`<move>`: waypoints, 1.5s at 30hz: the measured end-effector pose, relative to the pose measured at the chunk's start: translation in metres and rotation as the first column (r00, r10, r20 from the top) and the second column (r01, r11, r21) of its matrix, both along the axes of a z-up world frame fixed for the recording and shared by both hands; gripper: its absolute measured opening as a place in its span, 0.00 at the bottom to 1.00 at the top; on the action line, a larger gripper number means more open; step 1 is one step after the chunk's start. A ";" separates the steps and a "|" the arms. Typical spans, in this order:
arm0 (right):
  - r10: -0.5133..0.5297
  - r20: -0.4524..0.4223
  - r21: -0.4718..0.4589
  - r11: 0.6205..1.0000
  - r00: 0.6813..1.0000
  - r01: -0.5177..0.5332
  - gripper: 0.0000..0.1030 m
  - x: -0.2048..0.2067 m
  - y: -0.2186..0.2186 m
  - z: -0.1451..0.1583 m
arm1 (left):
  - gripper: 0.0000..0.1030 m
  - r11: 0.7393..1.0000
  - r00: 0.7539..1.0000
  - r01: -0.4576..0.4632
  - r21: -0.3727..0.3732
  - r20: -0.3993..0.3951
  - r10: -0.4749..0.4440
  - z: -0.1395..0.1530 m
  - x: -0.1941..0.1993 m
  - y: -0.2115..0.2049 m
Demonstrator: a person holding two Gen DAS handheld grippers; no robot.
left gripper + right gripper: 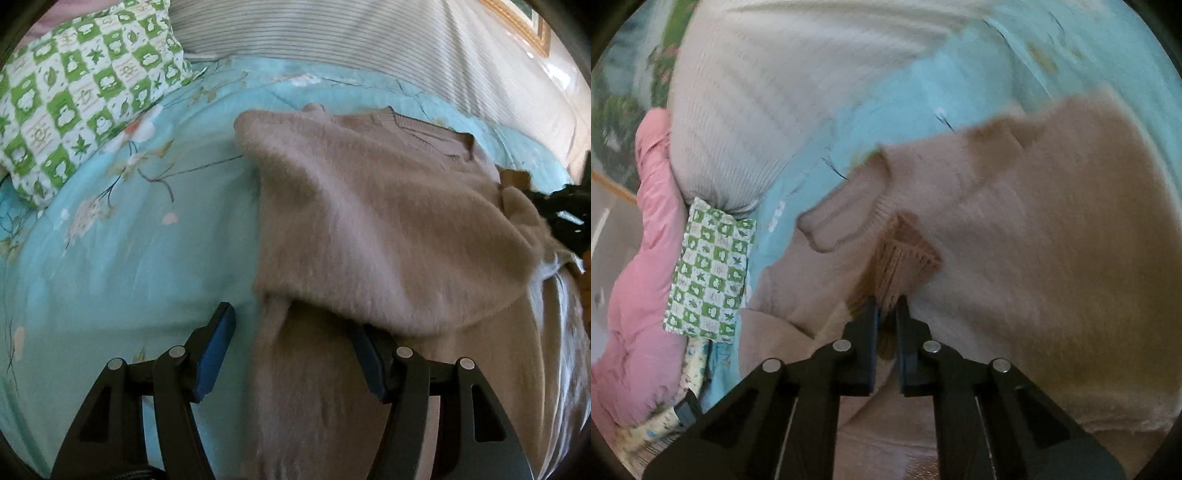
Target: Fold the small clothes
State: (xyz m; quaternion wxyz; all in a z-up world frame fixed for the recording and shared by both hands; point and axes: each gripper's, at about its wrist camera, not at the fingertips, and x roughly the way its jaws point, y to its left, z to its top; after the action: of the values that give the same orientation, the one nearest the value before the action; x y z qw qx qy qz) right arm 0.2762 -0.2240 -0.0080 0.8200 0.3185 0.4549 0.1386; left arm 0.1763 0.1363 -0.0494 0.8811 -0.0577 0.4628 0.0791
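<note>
A fuzzy beige sweater lies on a light blue flowered bedspread, its ribbed collar at the far side. A fold of it hangs over the near part. My left gripper is open at the sweater's near left edge, its right pad hidden under the fold. My right gripper is shut on a ribbed cuff or hem of the sweater and holds it up. The right gripper also shows in the left wrist view, at the sweater's right side.
A green and white checked pillow lies at the far left of the bed. A grey striped pillow lies behind the sweater. A pink quilted cover lies at the left in the right wrist view.
</note>
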 end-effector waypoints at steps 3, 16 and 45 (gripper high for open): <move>-0.033 0.119 0.027 0.999 0.992 0.030 0.08 -0.009 -0.010 0.041 | 0.61 0.997 0.998 -0.059 0.044 0.011 0.059 0.003 0.011 0.005; -0.227 0.061 0.031 0.974 0.972 0.225 0.08 -0.085 -0.078 -0.017 | 0.62 0.972 0.971 -0.233 0.017 0.057 0.231 0.007 -0.005 0.020; -0.133 0.143 -0.169 0.973 0.981 0.156 0.12 -0.097 -0.046 0.028 | 0.71 0.962 0.998 0.008 -0.273 0.056 0.008 0.037 0.034 0.069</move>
State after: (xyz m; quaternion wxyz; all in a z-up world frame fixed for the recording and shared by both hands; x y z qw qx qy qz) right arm 0.1792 -0.2698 0.0198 0.8812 0.2659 0.3865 0.0575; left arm 0.2101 0.2049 -0.0124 0.8774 -0.1811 0.4442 0.0127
